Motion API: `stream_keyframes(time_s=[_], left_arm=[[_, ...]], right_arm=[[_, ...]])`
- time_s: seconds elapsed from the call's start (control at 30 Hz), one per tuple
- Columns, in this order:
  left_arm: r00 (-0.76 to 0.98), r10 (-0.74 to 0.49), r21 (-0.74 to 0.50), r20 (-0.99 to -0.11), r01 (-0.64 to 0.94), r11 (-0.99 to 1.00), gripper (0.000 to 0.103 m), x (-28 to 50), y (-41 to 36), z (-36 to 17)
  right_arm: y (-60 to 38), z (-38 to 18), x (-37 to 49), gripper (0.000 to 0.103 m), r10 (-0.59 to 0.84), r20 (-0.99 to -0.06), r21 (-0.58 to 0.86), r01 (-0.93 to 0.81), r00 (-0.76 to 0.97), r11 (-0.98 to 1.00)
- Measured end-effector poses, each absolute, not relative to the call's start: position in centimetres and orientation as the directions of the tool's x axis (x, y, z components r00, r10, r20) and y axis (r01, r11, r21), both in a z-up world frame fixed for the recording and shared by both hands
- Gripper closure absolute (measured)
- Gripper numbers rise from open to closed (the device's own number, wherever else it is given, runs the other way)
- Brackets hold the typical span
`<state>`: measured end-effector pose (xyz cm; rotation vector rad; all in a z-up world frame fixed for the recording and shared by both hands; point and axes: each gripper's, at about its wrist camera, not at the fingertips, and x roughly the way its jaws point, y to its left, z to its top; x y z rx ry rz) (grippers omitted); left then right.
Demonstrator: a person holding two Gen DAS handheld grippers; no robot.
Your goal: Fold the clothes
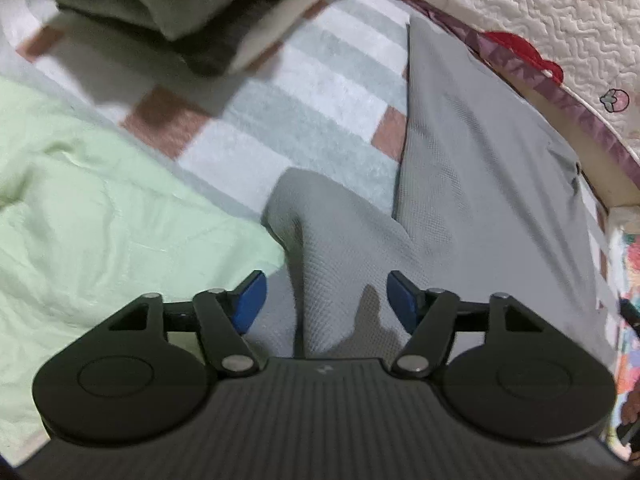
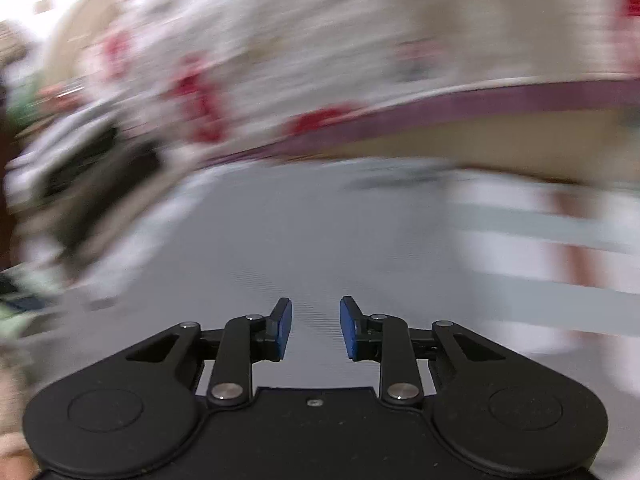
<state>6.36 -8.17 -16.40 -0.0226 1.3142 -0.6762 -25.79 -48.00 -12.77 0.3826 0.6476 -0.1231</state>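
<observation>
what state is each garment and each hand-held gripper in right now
grey textured knit garment: spread on the striped rug, one part folded over, not fully folded
pale green cloth: lying loose, creased
stack of folded clothes: folded, piled
left hand-held gripper: open above the grey garment, nothing gripped
right hand-held gripper: open, empty, view blurred

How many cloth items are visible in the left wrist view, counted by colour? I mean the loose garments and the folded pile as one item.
Grey garment: 1
Light green cloth: 1
Folded pile (grey, green and white layers, counted as one): 1
Total: 3
The layers in the pile are too blurred to count separately.
</observation>
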Motion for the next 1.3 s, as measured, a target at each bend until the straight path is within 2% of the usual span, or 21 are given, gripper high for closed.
stream_keyframes(time_s=[0.1, 0.13, 0.17, 0.2, 0.4, 0.5, 0.57, 0.6, 0.63, 0.67, 0.73, 0.8, 0.9, 0.97, 1.03, 1.1, 1.13, 1.17, 1.2, 1.23, 1.3], left_arm=[[0.068, -0.484, -0.405, -0.873, 0.454, 0.794, 0.046, 6.0, -9.1, -17.3], [0.065, -0.501, -0.414, -0.863, 0.477, 0.776, 0.074, 5.9, -9.6, -17.2], [0.062, -0.517, -0.422, -0.854, 0.499, 0.757, 0.096, 5.8, -10.2, -17.2], [0.057, -0.530, -0.430, -0.846, 0.514, 0.742, 0.098, 5.7, -10.7, -17.1], [-0.026, -0.578, -0.494, -0.816, 0.551, 0.673, 0.098, 4.7, -14.5, -16.1], [-0.089, -0.582, -0.528, -0.809, 0.545, 0.651, 0.098, 4.0, -16.4, -16.3], [-0.080, -0.557, -0.491, -0.826, 0.588, 0.643, 0.096, 3.2, -17.2, -15.8], [-0.074, -0.545, -0.469, -0.835, 0.612, 0.636, 0.093, 2.8, -17.6, -15.5], [-0.067, -0.545, -0.460, -0.836, 0.628, 0.628, 0.084, 2.5, -17.6, -15.1], [-0.051, -0.570, -0.469, -0.820, 0.632, 0.618, 0.072, 2.5, -17.0, -14.5], [-0.007, -0.630, -0.489, -0.776, 0.638, 0.595, 0.058, 2.6, -15.5, -13.3], [0.057, -0.627, -0.442, -0.777, 0.660, 0.608, 0.057, 2.9, -14.2, -12.9], [0.164, -0.522, -0.298, -0.837, 0.664, 0.686, 0.053, 3.2, -13.3, -14.4], [0.152, -0.500, -0.318, -0.853, 0.607, 0.728, 0.050, 4.0, -12.5, -15.8], [0.111, -0.510, -0.377, -0.853, 0.546, 0.748, 0.049, 4.7, -11.7, -17.0], [0.037, -0.567, -0.473, -0.823, 0.510, 0.718, 0.054, 5.1, -11.3, -17.6], [-0.011, -0.612, -0.537, -0.791, 0.494, 0.684, 0.061, 5.2, -11.3, -17.6], [-0.066, -0.669, -0.613, -0.740, 0.476, 0.631, 0.078, 5.1, -11.3, -17.5], [-0.117, -0.716, -0.681, -0.688, 0.445, 0.582, 0.084, 5.0, -11.5, -17.5], [-0.151, -0.746, -0.728, -0.648, 0.413, 0.548, 0.086, 4.8, -11.6, -17.6], [-0.198, -0.775, -0.778, -0.600, 0.373, 0.506, 0.086, 4.3, -12.3, -17.7]], right_arm=[[-42.5, -12.9, -20.7, 0.069, 0.217, -0.613, 0.345, 0.010, 0.759, 0.939], [-40.7, -12.8, -19.4, 0.069, 0.264, -0.617, 0.340, -0.052, 0.742, 0.939], [-39.1, -12.7, -18.1, 0.068, 0.308, -0.620, 0.338, -0.109, 0.721, 0.935], [-37.5, -12.5, -16.8, 0.066, 0.351, -0.622, 0.339, -0.164, 0.700, 0.927], [-28.0, -12.8, -12.7, 0.040, 0.521, -0.633, 0.304, -0.435, 0.573, 0.847], [-25.5, -13.9, -11.5, 0.038, 0.518, -0.641, 0.270, -0.466, 0.566, 0.843], [-25.3, -15.2, -10.7, 0.039, 0.470, -0.656, 0.267, -0.400, 0.591, 0.877], [-25.3, -15.9, -10.3, 0.052, 0.443, -0.663, 0.266, -0.364, 0.603, 0.893], [-25.6, -16.5, -10.2, 0.092, 0.412, -0.676, 0.256, -0.330, 0.611, 0.909], [-26.1, -17.0, -10.2, 0.101, 0.379, -0.690, 0.244, -0.295, 0.616, 0.924], [-28.1, -17.5, -10.9, 0.102, 0.337, -0.698, 0.271, -0.201, 0.632, 0.941], [-30.2, -18.0, -11.7, 0.102, 0.295, -0.706, 0.302, -0.103, 0.644, 0.948], [-33.5, -18.5, -13.1, 0.101, 0.276, -0.695, 0.394, 0.030, 0.664, 0.918], [-34.1, -18.2, -13.7, 0.101, 0.291, -0.681, 0.429, 0.043, 0.672, 0.902], [-33.2, -17.5, -14.0, 0.095, 0.327, -0.669, 0.424, -0.018, 0.668, 0.905], [-31.8, -16.3, -13.8, 0.095, 0.352, -0.653, 0.393, -0.097, 0.670, 0.914], [-30.9, -15.8, -13.7, 0.094, 0.370, -0.643, 0.375, -0.146, 0.671, 0.916], [-29.9, -15.3, -13.7, 0.092, 0.401, -0.635, 0.359, -0.207, 0.661, 0.910], [-28.8, -15.0, -13.4, 0.086, 0.438, -0.635, 0.344, -0.275, 0.636, 0.898], [-27.9, -14.7, -13.4, 0.069, 0.453, -0.640, 0.316, -0.325, 0.621, 0.891], [-26.2, -14.1, -13.6, 0.048, 0.471, -0.650, 0.255, -0.414, 0.596, 0.874]])
